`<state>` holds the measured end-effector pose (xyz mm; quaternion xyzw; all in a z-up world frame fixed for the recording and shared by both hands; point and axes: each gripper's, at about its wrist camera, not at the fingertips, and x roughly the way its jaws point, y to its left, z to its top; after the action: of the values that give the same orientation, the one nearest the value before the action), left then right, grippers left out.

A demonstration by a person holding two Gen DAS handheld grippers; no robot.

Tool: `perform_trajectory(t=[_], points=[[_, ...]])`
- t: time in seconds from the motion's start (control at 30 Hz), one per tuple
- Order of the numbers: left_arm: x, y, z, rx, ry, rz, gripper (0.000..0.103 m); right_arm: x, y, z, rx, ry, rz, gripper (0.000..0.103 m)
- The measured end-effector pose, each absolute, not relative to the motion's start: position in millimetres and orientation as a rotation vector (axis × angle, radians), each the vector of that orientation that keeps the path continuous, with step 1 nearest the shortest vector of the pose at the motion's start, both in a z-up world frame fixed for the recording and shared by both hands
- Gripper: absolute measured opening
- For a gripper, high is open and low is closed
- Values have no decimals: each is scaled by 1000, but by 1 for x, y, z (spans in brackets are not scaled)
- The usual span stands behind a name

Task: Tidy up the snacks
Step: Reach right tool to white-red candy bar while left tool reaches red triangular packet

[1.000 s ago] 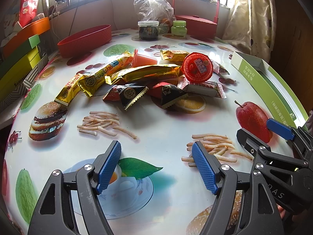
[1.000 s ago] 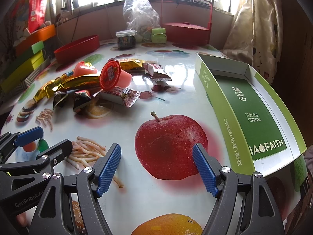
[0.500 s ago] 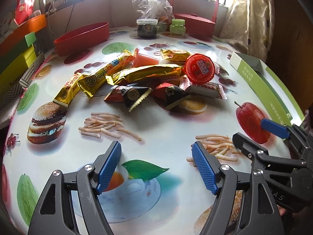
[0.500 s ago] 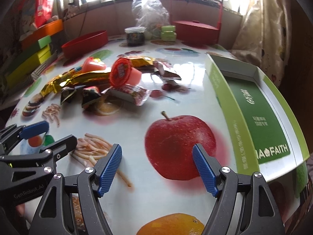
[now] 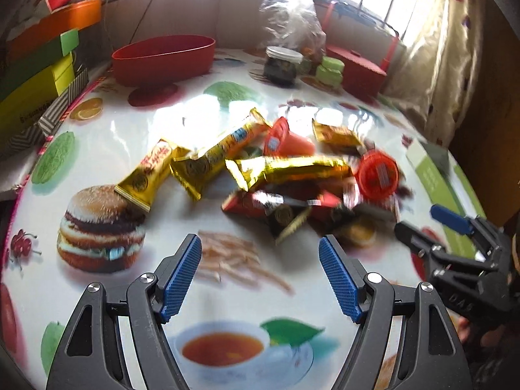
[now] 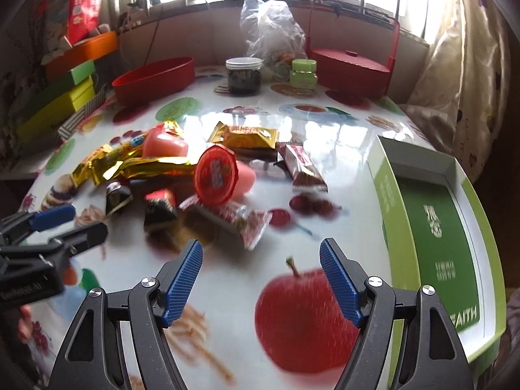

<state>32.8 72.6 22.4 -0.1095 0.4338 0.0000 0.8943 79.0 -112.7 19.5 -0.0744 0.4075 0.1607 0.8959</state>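
Note:
A heap of snacks lies mid-table: gold wrapped bars (image 5: 286, 170) (image 6: 152, 164), a red-lidded jelly cup (image 5: 378, 174) (image 6: 216, 175), a second pink jelly cup (image 6: 164, 143), dark triangular packets (image 5: 286, 214) (image 6: 159, 209) and a red wrapped bar (image 6: 304, 167). My left gripper (image 5: 260, 276) is open, a short way in front of the heap, with nothing between its fingers. My right gripper (image 6: 261, 279) is open too, hovering near the packet (image 6: 240, 221) at the heap's front edge. An open green box (image 6: 432, 227) (image 5: 438, 175) lies on the right.
A red oval bowl (image 5: 162, 57), a dark jar (image 6: 243, 76), a small green jar (image 6: 304, 73), a plastic bag (image 6: 271, 27) and a red handled basket (image 6: 352, 65) stand at the back. Stacked coloured boxes (image 5: 35, 78) line the left edge. A curtain hangs at right.
Both grippers have moved forward toward the snack heap, which now looms larger and nearer in both views. Both stay open, and the snacks lie as before.

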Motion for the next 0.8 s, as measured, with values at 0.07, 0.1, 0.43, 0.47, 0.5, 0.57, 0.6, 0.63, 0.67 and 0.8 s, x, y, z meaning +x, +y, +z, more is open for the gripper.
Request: perform_trajectory(t=[0.07,0.1,0.43,0.47,0.5,0.57,0.6,0.63,0.67,0.8], points=[[41,76,22,-244,907,9,75,85,-108,18,-173,849,347,76],[43,77,22,-244,910,14,75,88,-106,18,-180,851,350,76],[70,82,13,-289,940,30,75,112,-95,5,-218,898,380,76],[72,82,13,-286,944,30,75,114,-93,3,-224,900,387,76],[74,81,11,-279,949,33,75,115,-92,3,-228,905,394,76],[74,81,10,-266,952,53,75,116,-88,1,-244,909,419,76],[75,82,9,-262,953,59,75,117,-86,-1,-253,911,433,76],[74,82,9,-259,951,64,75,118,-86,-1,-252,912,438,76],[74,82,9,-254,949,65,75,118,-86,-1,-247,913,443,76],[70,85,8,-238,955,83,75,120,-87,-2,-228,924,451,71]])
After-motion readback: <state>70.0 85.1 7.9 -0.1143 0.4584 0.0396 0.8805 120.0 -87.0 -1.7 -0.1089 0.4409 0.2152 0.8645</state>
